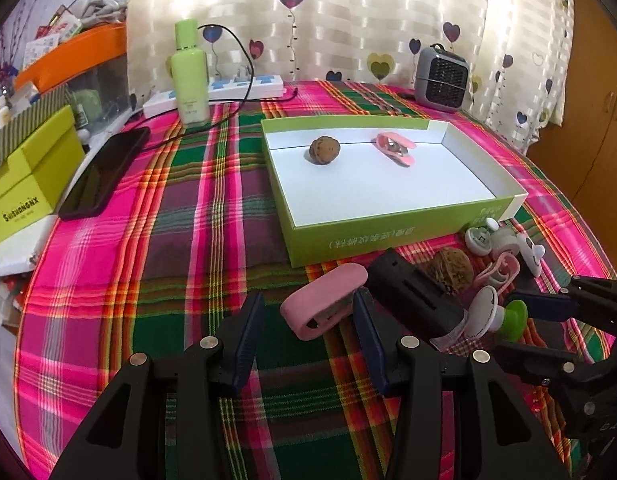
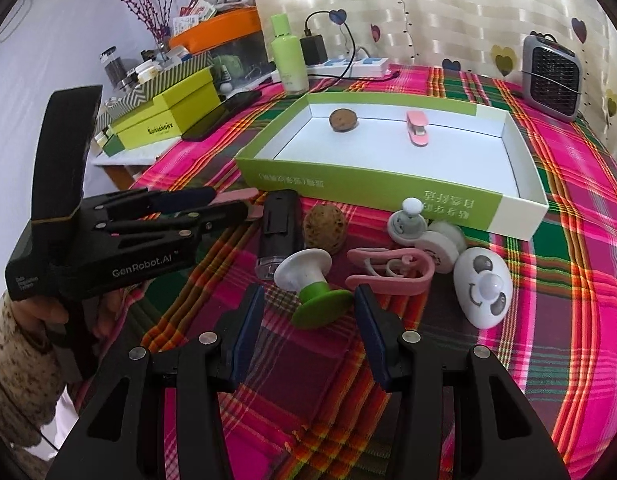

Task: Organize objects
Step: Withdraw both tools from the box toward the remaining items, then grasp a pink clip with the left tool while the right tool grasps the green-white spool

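Note:
A green box lid (image 1: pixel 388 236) (image 2: pixel 348 184) lies on the plaid cloth and holds a walnut (image 1: pixel 324 150) (image 2: pixel 343 119) and a pink clip (image 1: pixel 395 148) (image 2: pixel 417 127). In front of it lie a pink clip (image 1: pixel 324 304), a black device (image 1: pixel 412 292) (image 2: pixel 279 232), a walnut (image 1: pixel 448 272) (image 2: pixel 323 229), a green-and-white spool (image 1: pixel 504 316) (image 2: pixel 311 287), another pink clip (image 2: pixel 388 272) and white toys (image 2: pixel 482 286). My left gripper (image 1: pixel 308 340) (image 2: pixel 228 200) is open with the near pink clip between its fingers. My right gripper (image 2: pixel 308 320) (image 1: pixel 548 304) is open around the spool.
A green bottle (image 1: pixel 190 76), a power strip (image 1: pixel 236 88), a phone (image 1: pixel 104 172), green boxes (image 1: pixel 28 184) and an orange bin (image 1: pixel 72 56) stand at the back left. A small grey heater (image 1: pixel 440 76) (image 2: pixel 550 80) stands at the back right. The table edge runs along the left.

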Demonstrator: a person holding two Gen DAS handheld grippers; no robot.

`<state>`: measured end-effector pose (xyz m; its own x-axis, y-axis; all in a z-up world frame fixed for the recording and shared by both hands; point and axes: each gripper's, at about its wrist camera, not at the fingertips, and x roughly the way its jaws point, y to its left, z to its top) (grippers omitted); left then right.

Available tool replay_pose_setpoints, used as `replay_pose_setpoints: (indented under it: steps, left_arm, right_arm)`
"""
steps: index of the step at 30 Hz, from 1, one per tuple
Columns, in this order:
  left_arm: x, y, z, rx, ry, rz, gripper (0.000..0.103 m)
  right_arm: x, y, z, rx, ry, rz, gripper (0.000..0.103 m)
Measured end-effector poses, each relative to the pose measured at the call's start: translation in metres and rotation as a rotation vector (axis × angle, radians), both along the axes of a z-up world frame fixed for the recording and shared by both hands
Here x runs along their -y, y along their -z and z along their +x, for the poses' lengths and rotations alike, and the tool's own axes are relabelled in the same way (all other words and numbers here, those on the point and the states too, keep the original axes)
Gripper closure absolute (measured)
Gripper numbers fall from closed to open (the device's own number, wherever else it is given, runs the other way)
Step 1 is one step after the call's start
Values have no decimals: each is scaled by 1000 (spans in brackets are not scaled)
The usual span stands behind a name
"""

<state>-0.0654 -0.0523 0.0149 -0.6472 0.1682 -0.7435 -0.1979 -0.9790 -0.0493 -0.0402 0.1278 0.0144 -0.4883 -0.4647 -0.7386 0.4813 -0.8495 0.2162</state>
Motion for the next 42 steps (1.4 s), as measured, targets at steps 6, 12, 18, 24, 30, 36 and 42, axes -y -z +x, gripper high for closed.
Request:
replay_pose_setpoints:
  steps: [6, 12, 18, 24, 30, 36, 42]
  left_arm:
    - [-5, 2, -5, 11, 36, -18, 58]
    - [-5, 4, -10, 29, 45, -6, 58]
    - [-4, 6, -11, 31, 47, -8, 63]
    - [-7, 6, -11, 29, 49, -17, 75]
    - [-7, 6, -10, 29, 44, -24, 83]
    - [-9, 5, -8, 26, 45, -46, 87]
    - [-9, 5, -7, 27, 43, -44, 87]
  right_arm:
    - [5, 3, -4, 15, -14, 12, 55]
    - [6, 4, -4, 12, -12, 27, 55]
    - [5, 3, -5, 3, 2, 35, 63]
    - [4, 4, -6, 4, 12, 39, 69]
    - [3, 4, -6, 2, 13, 40, 69]
    - [3, 4, -6, 1, 13, 41, 69]
    - [3, 4, -5, 0, 15, 40, 69]
